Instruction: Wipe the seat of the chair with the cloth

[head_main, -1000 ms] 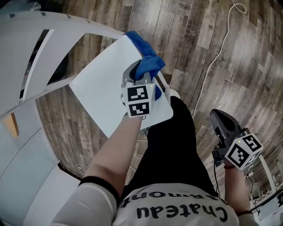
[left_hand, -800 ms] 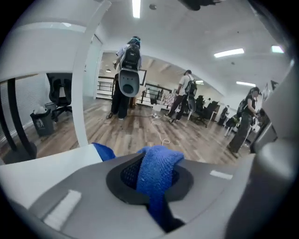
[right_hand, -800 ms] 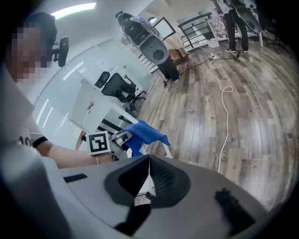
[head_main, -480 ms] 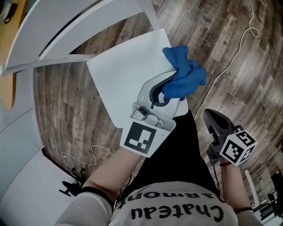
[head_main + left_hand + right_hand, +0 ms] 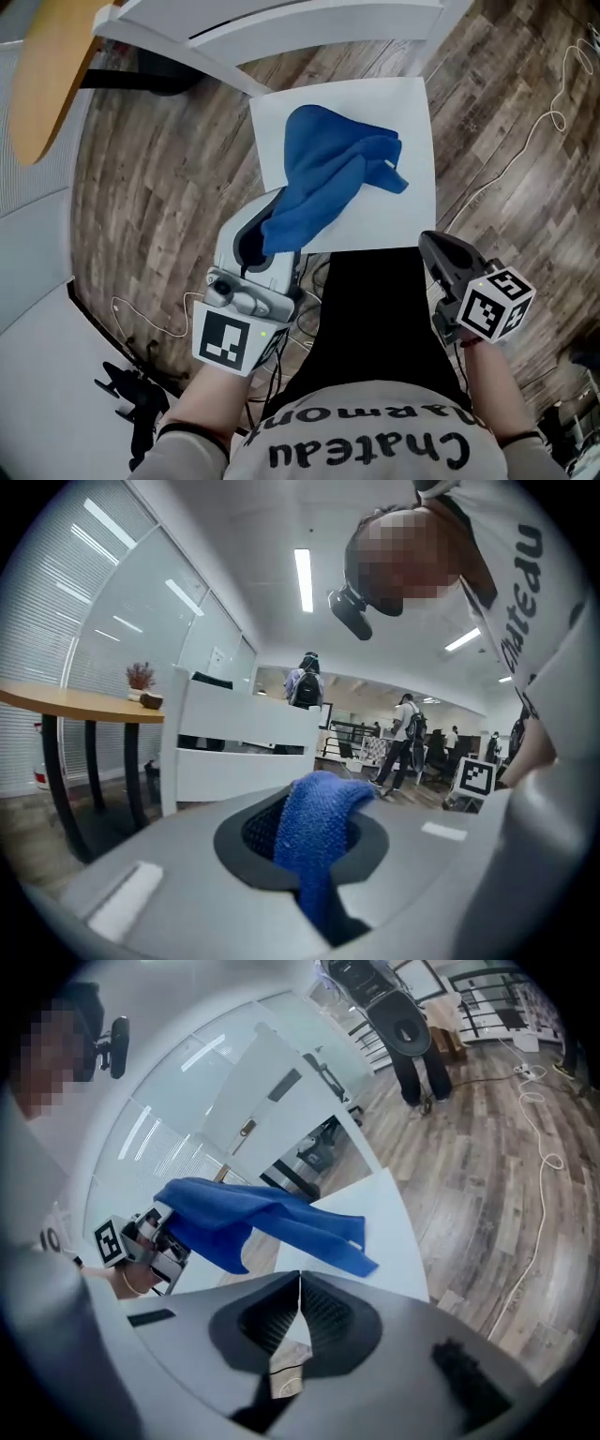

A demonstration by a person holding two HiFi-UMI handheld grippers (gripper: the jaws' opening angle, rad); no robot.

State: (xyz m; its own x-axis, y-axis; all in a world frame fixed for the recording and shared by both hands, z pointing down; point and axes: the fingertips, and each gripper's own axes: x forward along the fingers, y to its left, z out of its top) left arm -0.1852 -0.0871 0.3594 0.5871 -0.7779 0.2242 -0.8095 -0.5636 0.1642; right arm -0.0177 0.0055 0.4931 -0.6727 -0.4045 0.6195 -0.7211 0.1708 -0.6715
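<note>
1. The left gripper (image 5: 266,228) is clamped on one end of the blue cloth (image 5: 328,178). In the left gripper view, a fold of the cloth (image 5: 317,832) sits pinched between the jaws and bulges out above them.
2. From that grip the cloth runs out over the white chair seat (image 5: 412,112), its free end spread across the middle of the seat. In the right gripper view its far corner (image 5: 356,1258) dips down to the seat surface.
3. The right gripper (image 5: 431,246) is held at the near right edge of the seat, apart from the cloth. Its jaws are pressed together with nothing between them (image 5: 298,1309).
4. The chair stands on a wood floor (image 5: 159,178), its white backrest (image 5: 281,23) on the far side of the seat.
</note>
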